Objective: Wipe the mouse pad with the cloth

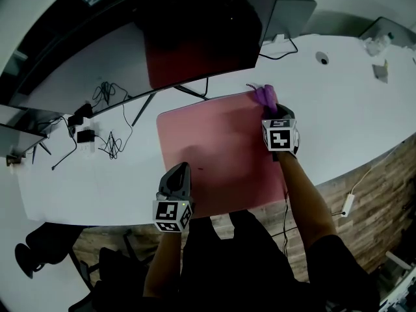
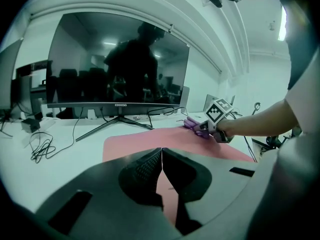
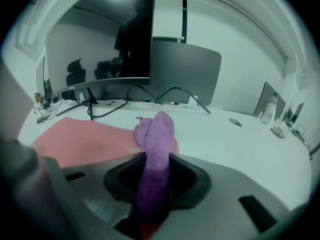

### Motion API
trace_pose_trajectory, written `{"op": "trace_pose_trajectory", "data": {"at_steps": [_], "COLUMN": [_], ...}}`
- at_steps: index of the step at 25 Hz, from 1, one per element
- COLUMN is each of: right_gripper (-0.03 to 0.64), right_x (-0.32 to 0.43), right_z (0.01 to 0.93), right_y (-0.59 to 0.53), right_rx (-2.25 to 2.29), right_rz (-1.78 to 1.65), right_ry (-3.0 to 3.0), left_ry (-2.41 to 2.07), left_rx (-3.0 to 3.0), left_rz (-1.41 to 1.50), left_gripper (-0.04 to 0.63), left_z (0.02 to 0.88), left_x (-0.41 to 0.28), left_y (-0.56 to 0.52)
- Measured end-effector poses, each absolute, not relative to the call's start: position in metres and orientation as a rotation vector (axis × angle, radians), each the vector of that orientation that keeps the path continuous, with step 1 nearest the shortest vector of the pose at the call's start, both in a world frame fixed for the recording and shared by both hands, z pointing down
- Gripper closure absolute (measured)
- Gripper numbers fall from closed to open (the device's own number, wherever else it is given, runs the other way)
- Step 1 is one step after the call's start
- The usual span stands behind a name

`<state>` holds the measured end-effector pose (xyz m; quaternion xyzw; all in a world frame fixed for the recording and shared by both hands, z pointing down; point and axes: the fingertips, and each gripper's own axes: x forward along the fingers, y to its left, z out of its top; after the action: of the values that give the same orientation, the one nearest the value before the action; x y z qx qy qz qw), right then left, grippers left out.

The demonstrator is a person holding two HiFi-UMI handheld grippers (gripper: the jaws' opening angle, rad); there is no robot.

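Observation:
A large pink mouse pad (image 1: 214,155) lies on the white desk in front of the monitor. My right gripper (image 1: 272,111) is shut on a purple cloth (image 1: 264,96), which presses on the pad's far right corner. From the right gripper view the cloth (image 3: 156,149) stands bunched between the jaws, with the pad (image 3: 80,139) to the left. My left gripper (image 1: 177,179) rests over the pad's near left part with its jaws closed together and nothing between them. In the left gripper view the pad (image 2: 150,139) stretches ahead, and the right gripper (image 2: 202,129) with the cloth (image 2: 193,124) is at its far end.
A dark monitor (image 1: 201,25) on a stand sits just behind the pad. Loose cables and adapters (image 1: 97,132) lie on the desk at left. A laptop (image 1: 289,15) stands at back right, small items (image 1: 380,60) at far right. The desk's front edge (image 1: 325,184) curves near me.

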<state>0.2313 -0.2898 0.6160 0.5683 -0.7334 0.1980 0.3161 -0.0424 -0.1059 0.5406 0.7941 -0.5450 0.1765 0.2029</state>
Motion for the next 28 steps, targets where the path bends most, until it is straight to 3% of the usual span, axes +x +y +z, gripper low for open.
{"op": "trace_pose_trajectory", "data": {"at_steps": [10,28], "right_gripper": [0.503,0.503], "right_x": [0.231,0.032], "right_z": [0.580,0.552], "right_y": [-0.268,-0.164], "right_rx": [1.587,1.272], "right_rz": [0.471,0.503], "right_ry": [-2.017,-2.266], "left_ry": [-1.525,-1.567], "left_rx": [2.200,2.209], "left_rz": [0.459,0.230], "left_gripper": [0.572,0.572], "left_z": [0.543,0.483], "left_x": [-0.069,-0.141], "left_y": [-0.084,-0.047]}}
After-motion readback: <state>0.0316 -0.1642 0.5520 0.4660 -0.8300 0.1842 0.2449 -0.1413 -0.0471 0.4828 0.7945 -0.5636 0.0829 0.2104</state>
